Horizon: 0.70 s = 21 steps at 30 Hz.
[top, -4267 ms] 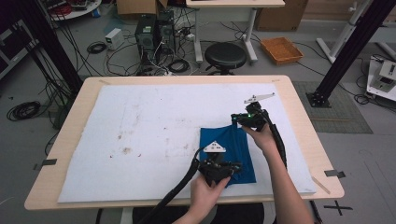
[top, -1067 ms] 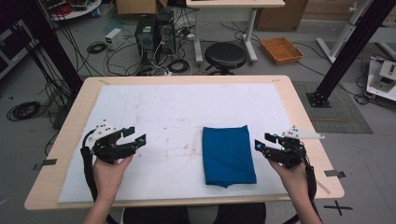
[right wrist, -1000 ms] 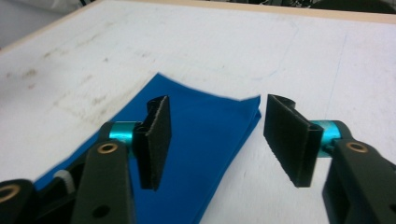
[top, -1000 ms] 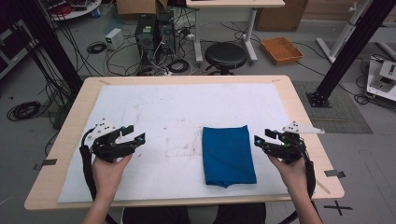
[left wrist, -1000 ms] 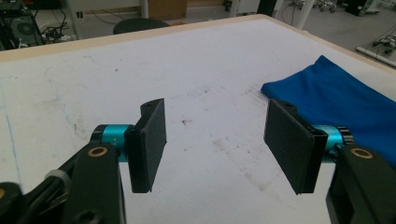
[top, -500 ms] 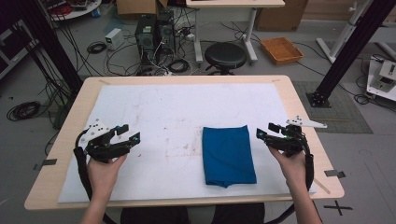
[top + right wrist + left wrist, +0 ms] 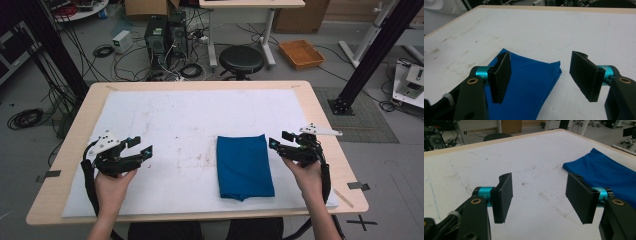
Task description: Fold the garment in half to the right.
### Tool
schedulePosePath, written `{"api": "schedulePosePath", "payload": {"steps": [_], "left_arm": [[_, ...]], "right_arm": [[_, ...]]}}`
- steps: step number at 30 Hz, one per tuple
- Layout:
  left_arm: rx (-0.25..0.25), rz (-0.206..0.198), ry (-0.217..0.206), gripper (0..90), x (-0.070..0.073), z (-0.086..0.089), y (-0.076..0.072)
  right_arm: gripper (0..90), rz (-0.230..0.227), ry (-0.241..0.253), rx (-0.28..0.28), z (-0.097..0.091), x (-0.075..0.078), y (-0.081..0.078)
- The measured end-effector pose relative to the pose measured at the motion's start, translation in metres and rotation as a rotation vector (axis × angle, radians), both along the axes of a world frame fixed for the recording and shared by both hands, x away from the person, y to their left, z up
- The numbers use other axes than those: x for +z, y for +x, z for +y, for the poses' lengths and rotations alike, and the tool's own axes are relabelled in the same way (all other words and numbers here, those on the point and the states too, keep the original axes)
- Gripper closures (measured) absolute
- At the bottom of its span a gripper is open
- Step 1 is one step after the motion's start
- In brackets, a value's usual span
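From the high view I have my left gripper [image 7: 139, 150] at the left side of the light wooden table [image 7: 320, 107], held in the left hand [image 7: 112, 182] over the stained white mat [image 7: 175, 120] that covers most of the top. Its fingers [image 7: 503, 197] stand wide apart with nothing between them; in the left gripper view they frame bare mat, with scuffs and small brown marks on it (the densest patch lies toward the middle of the table). At the right edge of that view I can see one end of the folded blue cloth [image 7: 609, 175].

In the high view the folded blue cloth [image 7: 243, 165] lies flat on the mat, right of centre and nearer my side of the table, its long side running away from me. It touches neither gripper.

Further right, my right gripper [image 7: 281, 140] sits just beside the cloth's right edge, held by the right hand [image 7: 305, 172], with its grey three-cornered plate [image 7: 320, 131] pointing toward the table's right edge. Its fingers [image 7: 501, 75] are spread too, empty. In the right gripper view the cloth [image 7: 529, 82] lies below and between them, one corner pointing away across the mat.
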<state>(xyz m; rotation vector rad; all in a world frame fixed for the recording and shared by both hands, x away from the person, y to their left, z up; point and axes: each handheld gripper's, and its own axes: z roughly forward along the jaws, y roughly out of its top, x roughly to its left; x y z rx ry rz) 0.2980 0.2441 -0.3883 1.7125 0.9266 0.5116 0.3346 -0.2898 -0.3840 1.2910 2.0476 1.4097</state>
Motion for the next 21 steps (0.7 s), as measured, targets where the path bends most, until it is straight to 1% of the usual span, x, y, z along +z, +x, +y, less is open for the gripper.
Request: {"api": "schedulePosePath", "payload": {"steps": [5, 12, 21], "left_arm": [[-0.002, -0.004, 0.004, 38.7, 0.0000, -0.0006, 0.0004], [-0.005, 0.001, 0.010, 38.7, -0.0007, -0.0029, 0.0013], [-0.010, 0.001, 0.006, 38.7, -0.0006, -0.0078, 0.0049]], "right_arm": [[33.7, 0.007, 0.000, -0.004, -0.0013, -0.0003, -0.0001], [33.7, 0.011, 0.004, -0.011, -0.0041, -0.0005, -0.0007], [33.5, 0.011, 0.005, -0.020, -0.0078, -0.0013, -0.0011]]}}
